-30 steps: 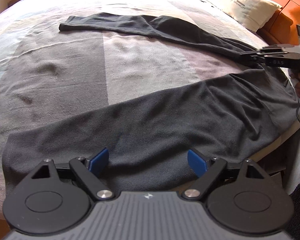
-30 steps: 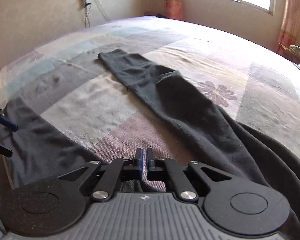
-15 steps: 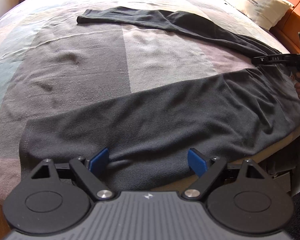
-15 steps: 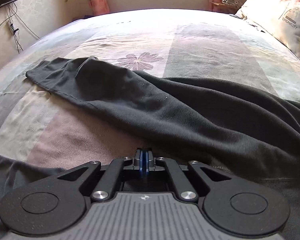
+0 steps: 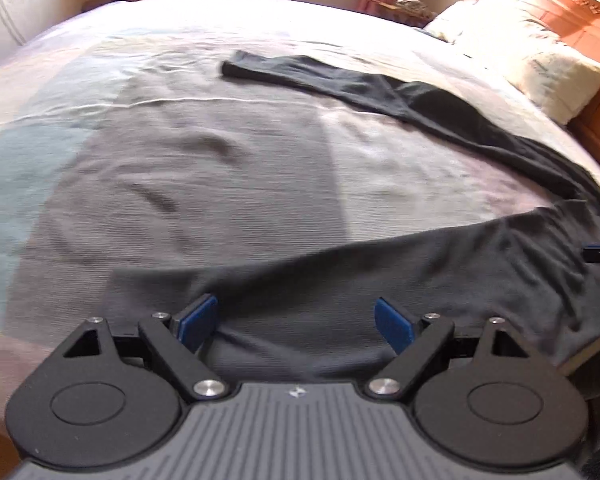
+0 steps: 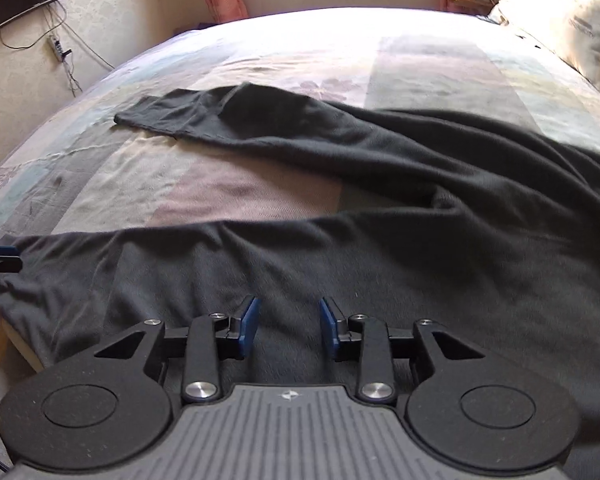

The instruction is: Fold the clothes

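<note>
Now we see the dark trousers spread across the bed, one leg reaching far over the cover, the other along the near edge. Our left gripper stands wide apart, that near leg's cloth lying between and under its fingers, ungrasped. Our right gripper is released too, partly spread, hovering over the wider near part of the trousers.

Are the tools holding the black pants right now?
No. Both the left tool and right tool are open above the black pants, gripping nothing.
</note>
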### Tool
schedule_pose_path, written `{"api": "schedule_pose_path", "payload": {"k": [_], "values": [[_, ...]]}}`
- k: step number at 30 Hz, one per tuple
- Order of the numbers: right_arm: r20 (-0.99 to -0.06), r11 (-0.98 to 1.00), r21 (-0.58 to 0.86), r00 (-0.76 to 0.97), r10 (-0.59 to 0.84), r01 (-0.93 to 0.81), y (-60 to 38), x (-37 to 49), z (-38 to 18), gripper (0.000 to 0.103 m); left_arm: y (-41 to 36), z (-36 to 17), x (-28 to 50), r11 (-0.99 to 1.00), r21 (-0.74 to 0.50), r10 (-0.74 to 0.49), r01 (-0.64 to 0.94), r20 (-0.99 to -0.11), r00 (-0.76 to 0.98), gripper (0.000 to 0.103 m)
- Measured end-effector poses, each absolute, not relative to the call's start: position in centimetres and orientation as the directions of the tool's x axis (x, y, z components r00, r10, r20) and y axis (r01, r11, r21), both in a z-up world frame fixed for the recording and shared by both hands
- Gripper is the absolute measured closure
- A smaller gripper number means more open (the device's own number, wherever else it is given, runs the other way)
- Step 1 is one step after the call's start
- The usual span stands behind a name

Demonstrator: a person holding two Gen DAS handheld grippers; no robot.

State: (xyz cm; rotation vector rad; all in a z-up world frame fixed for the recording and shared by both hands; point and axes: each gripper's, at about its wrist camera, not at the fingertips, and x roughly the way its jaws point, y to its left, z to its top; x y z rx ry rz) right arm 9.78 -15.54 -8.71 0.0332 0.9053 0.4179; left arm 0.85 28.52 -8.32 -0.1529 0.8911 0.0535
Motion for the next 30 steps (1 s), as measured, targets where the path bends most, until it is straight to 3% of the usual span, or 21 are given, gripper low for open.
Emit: {"api": "schedule_pose_path", "payload": {"k": [5,11,19,27,30], "values": [[-0.739,0.919,0.237,0.557,0.38,-0.313,-16.0,9.4,-9.0,0.061,31.6,-7.0,-0.1,0.966,-0.142,0.028,-0.218,-0.776,0.631,0.017],[-0.717,0.917,0.279,0.573,0.397,-0.286,-16.6,9.1,-9.4,0.057,25.5,-7.3,-1.3,0.989,-0.149,-0.102,-0.026,-0.783,0.613,0.016],[-0.703,0.908,0.305,0.576,0.418,-0.287,-16.9,9.0,-9.6,0.055,24.7,-7.6,-4.3,0.994,-0.071,-0.011,-0.089,-0.838,0.546,0.013],[-0.719,0.912,0.246,0.569,0.398,-0.327,-16.0,8.1,-9.0,0.044,28.7,-7.6,0.4,0.963,-0.224,-0.074,-0.153,-0.762,0.643,0.013],[-0.735,0.914,0.205,0.562,0.38,-0.35,-15.9,7.3,-8.6,0.039,29.5,-8.6,1.5,0.958,-0.173,0.015,-0.227,-0.764,0.645,0.013]]}}
